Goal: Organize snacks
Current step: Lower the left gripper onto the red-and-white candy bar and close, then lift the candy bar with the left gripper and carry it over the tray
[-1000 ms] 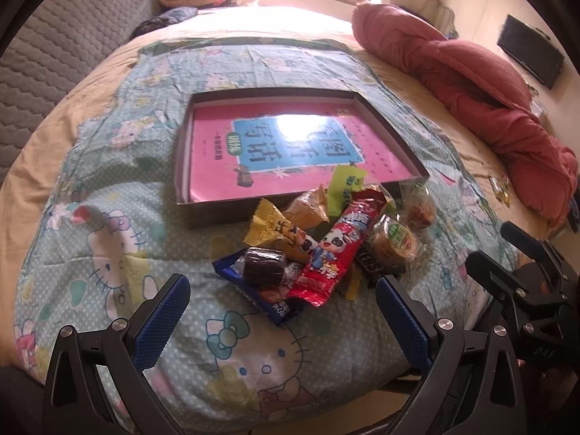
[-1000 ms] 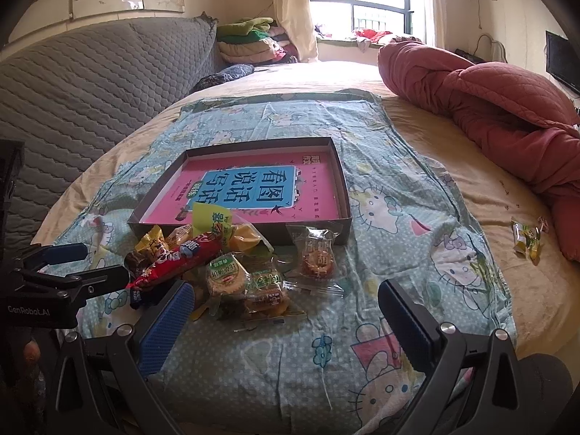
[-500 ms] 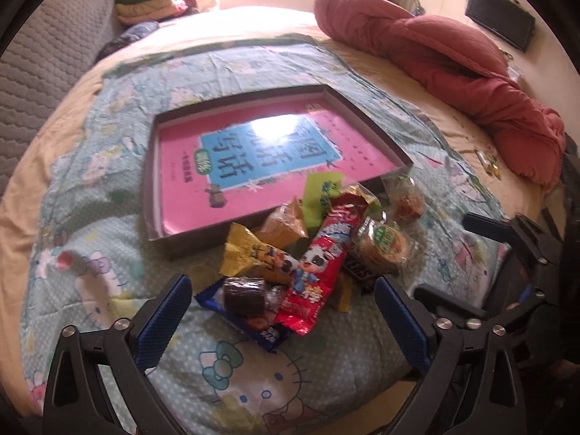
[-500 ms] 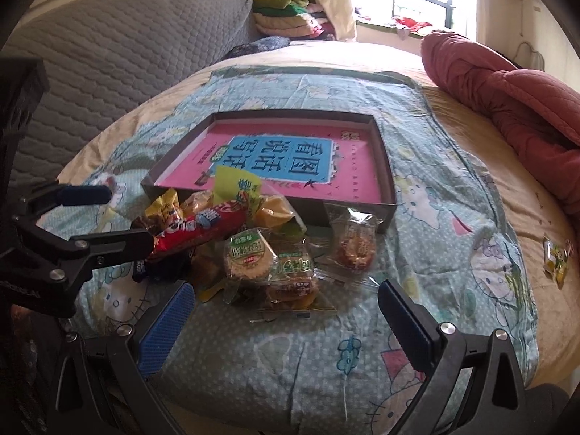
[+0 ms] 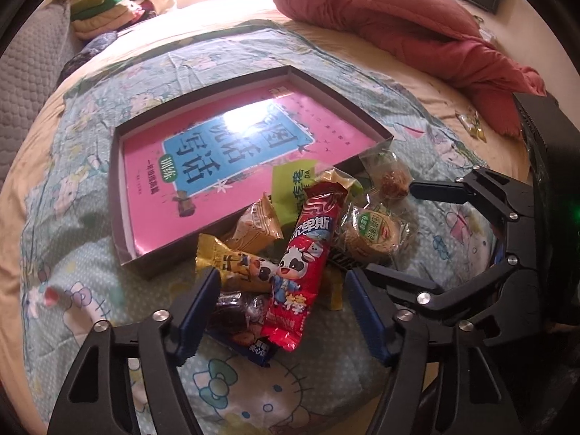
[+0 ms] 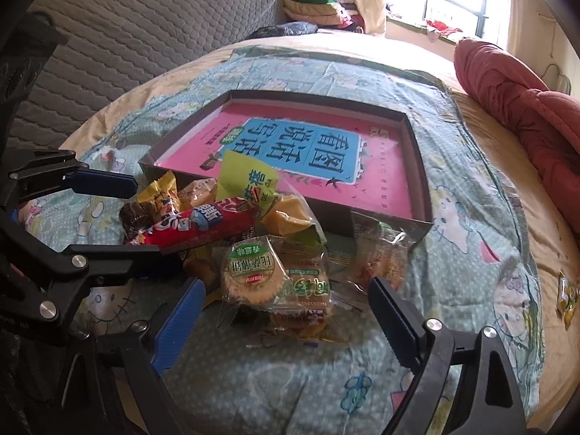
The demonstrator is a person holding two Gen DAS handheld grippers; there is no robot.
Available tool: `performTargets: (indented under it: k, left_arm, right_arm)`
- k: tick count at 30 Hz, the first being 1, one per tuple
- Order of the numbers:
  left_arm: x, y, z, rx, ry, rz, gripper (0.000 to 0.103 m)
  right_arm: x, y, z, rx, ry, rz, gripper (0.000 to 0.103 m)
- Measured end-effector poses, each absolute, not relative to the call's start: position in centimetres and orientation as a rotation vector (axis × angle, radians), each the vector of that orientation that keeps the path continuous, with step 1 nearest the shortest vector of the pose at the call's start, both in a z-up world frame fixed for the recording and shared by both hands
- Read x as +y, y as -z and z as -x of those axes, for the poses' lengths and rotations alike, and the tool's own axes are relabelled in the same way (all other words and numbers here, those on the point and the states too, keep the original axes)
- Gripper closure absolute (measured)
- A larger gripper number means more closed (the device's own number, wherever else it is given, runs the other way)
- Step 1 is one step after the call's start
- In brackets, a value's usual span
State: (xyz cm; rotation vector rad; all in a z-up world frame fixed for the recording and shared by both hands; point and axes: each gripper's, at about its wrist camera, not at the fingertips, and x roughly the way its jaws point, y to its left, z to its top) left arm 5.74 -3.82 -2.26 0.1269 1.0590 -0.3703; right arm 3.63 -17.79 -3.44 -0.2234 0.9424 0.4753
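Note:
A pile of wrapped snacks lies on the cartoon-cat blanket [image 5: 90, 264] against the front of a shallow dark box [image 5: 119, 195] with a pink book inside. My left gripper [image 5: 282, 311] hangs over the pile's near end, jaws closing. A red cow-print bar [image 5: 304, 253] and a dark chocolate pack [image 5: 235, 311] lie between its fingers; the pads do not press on them. My right gripper [image 6: 286, 311] straddles the round biscuit packs [image 6: 250, 275], jaws closing and not gripping. Each gripper shows in the other's view: the right gripper [image 5: 417, 239], the left gripper [image 6: 123, 217].
A red quilt [image 5: 398, 25] is bunched along the bed's right side. One small yellow-green candy [image 6: 567, 297] lies alone near it. A grey quilted headboard [image 6: 145, 25] and folded clothes [image 6: 311, 0] are at the back left. The bed edge runs just under both grippers.
Both grippers came lower and closer to the snack pile and rolled a little. Their jaws have narrowed around the snacks. The snacks and the box have not moved.

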Motion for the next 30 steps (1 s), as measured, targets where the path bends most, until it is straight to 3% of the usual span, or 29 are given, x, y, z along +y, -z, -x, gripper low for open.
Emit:
performTargets:
  k: [4,7,13,18,19,30]
  left_arm:
    - [-4.3,2.7,-6.3,1.069,0.380,-0.152,0.034]
    - [-4.7,3.1,-6.8,1.081,0.387,-0.173,0.046]
    - [-5.4,3.7,-7.0,1.096,0.383,-0.221,0.050]
    - [-5.6,4.0,-7.1,1.098,0.389,-0.217,0.069]
    - [-5.5,4.0,-7.1,1.097,0.394,-0.204,0.072]
    - [-3.7,2.7,-6.9,1.068,0.434,-0.019,0.079]
  right_arm:
    - [-17.3,4.2,-3.8,0.956,-0.499,0.254,0.023]
    - [-17.0,4.6,-4.0,0.972,-0.518,0.263,0.036]
    - [-16.9,4.6,-4.2,0.945,-0.516,0.290,0.047]
    - [-17.0,4.4,-4.3,0.934,-0.524,0.285,0.051]
    - [-17.0,4.3,-4.2,0.926,-0.533,0.281,0.057]
    - [-18.8,2.8,-4.5,0.897,-0.533,0.169,0.057]
